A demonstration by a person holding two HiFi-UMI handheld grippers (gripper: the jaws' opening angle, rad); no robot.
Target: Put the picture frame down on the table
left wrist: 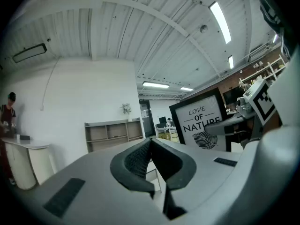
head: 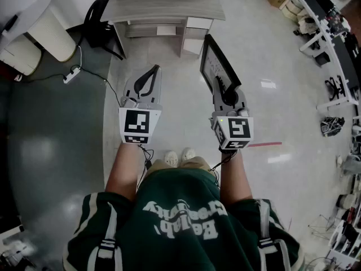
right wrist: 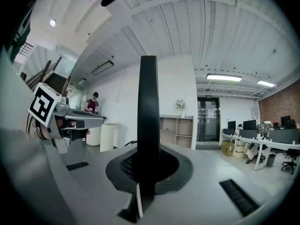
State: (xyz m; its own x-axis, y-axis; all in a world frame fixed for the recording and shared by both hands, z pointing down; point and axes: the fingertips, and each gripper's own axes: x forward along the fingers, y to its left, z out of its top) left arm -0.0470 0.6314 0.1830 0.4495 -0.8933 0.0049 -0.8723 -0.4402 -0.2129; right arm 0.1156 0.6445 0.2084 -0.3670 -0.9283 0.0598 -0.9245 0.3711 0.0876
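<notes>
The picture frame (head: 216,65) is black with a white print. It stands on edge, clamped in my right gripper (head: 224,90), which is shut on its lower edge. In the right gripper view the frame's edge (right wrist: 149,107) rises as a dark bar from between the pads. From the left gripper view its face (left wrist: 200,121) reads "Love of Nature". My left gripper (head: 154,70) is shut with nothing in it, its tips (left wrist: 150,143) meeting. Both are held level above the floor. The grey table (head: 163,7) stands ahead of them.
A black chair (head: 99,21) and a white round bin (head: 53,33) stand left of the table, with a power strip (head: 72,74) on the floor. White desks with clutter (head: 330,35) line the right. A person (right wrist: 94,102) stands at a counter far off.
</notes>
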